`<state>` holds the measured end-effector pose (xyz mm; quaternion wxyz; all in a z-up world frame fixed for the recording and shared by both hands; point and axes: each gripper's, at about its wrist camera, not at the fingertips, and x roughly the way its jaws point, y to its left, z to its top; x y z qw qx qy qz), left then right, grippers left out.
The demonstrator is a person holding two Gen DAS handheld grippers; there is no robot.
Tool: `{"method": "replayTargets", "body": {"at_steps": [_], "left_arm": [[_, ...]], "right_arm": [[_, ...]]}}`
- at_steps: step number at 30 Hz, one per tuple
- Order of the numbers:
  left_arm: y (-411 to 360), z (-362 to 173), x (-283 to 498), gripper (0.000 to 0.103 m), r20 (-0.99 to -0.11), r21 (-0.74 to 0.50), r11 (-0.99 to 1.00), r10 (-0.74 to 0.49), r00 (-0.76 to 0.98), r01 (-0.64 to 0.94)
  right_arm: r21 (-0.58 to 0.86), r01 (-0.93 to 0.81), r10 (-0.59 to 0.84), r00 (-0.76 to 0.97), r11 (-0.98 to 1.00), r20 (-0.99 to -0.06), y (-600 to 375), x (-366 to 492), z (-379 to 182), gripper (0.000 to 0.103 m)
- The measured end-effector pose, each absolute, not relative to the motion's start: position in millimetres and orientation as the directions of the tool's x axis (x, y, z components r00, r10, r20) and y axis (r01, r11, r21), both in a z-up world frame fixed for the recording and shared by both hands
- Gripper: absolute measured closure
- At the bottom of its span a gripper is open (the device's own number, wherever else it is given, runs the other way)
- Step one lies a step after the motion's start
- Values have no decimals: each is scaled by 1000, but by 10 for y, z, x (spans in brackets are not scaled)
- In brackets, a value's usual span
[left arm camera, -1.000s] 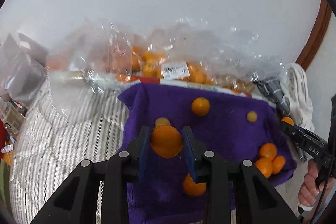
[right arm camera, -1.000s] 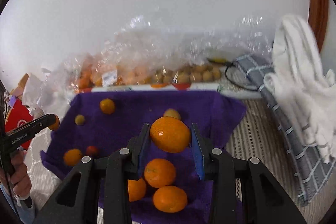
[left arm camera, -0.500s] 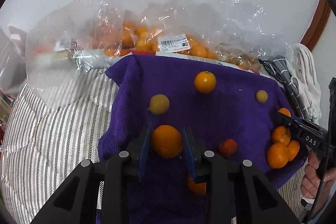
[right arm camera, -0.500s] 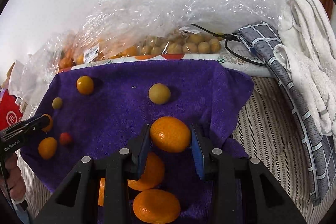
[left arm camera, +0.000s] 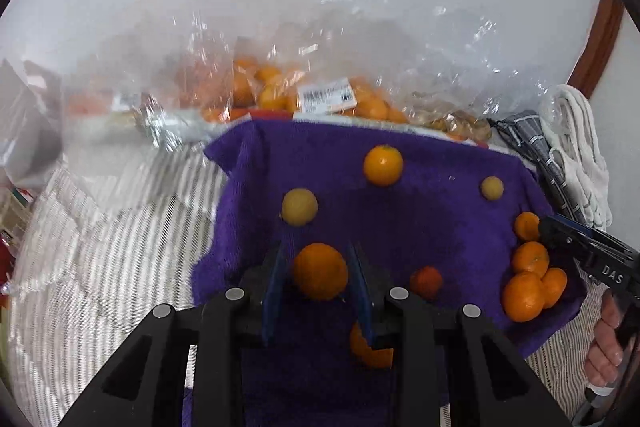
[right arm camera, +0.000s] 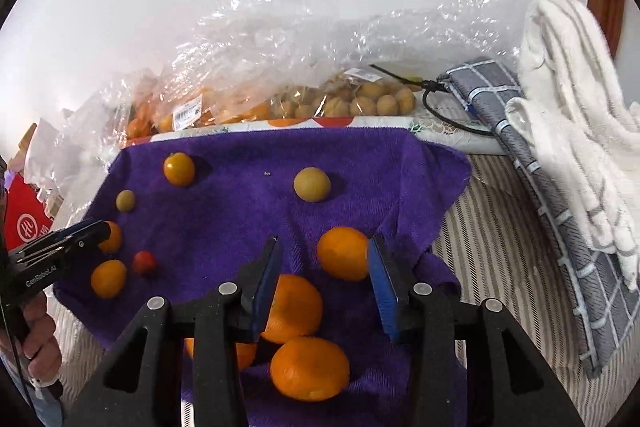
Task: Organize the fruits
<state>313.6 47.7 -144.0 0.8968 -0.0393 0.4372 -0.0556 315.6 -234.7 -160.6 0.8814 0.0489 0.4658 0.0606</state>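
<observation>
Reaching low over the purple towel (left arm camera: 400, 227), the left gripper (left arm camera: 320, 277) has its jaws clamped on a round orange mandarin (left arm camera: 320, 270). The right gripper (right arm camera: 324, 273) has jaws spread wide, a smooth orange (right arm camera: 344, 253) touching its right jaw.

The middle of the purple towel (right arm camera: 248, 211) lies bare, an open lane between the yellow fruit (right arm camera: 312, 184) and the small orange (right arm camera: 179, 169). Its far edge is blocked by crinkled plastic bags (right arm camera: 280, 67) of fruit. On the right, folded white cloths (right arm camera: 576, 107) and a grey checked cloth (right arm camera: 540, 187) crowd the striped surface. Close in, a cluster of oranges (right arm camera: 308, 367) sits under the right tongs (right arm camera: 324, 287).
</observation>
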Motion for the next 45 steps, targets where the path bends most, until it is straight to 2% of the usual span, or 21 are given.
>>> {"method": "replayTargets", "body": {"at_steps": [5,8,11,15,17,18,19,21,25,27,31,38,45], "left_arm": [[413,-1040,2892,61,-730,-110,992,-121,673,60],[351,-805,2588,61,-701,-140,987,-159,696,84],[266,-643,2275,58,-685,-115,990,-139,715,83],[208,-471,1830,53,-676,-108,990,-137,724,87],[186,-398,1614,51,-668,-93,992,-122,734,80],[170,-363,1497,48,-663,-86,994,-108,741,68],[157,-328,1381,46,-657,-83,995,-100,747,61],[119,-252,1158,37,-644,-73,995,-103,758,74],[99,-108,795,33,-615,-68,995,-94,783,66],[91,-66,677,29,-606,-67,996,-91,790,63],[77,9,432,25,-579,-46,997,-71,813,54],[13,35,173,24,-542,17,1000,-12,840,25],[-49,40,59,24,-529,28,999,-16,849,37]], "right_arm": [[129,-61,140,602,990,-786,-2329,2887,-1213,59],[91,-77,119,620,993,-775,-2288,2597,-923,59],[57,-70,89,646,996,-758,-2283,2289,-688,58],[86,-68,110,650,994,-752,-2326,1918,-509,57],[94,-59,110,651,994,-751,-2351,1742,-456,47],[91,-52,103,650,995,-753,-2359,1619,-427,33],[79,-49,91,655,996,-750,-2356,1484,-395,24],[52,-48,70,686,998,-724,-2329,1233,-318,17],[-8,-23,12,738,1000,-675,-2266,804,-150,7],[26,-16,29,754,1000,-656,-2269,596,-47,3],[30,-16,32,776,999,-629,-2242,325,102,2],[20,-24,31,787,1000,-616,-2176,39,124,1],[1,-7,6,788,1000,-615,-2145,-44,91,1]]}}
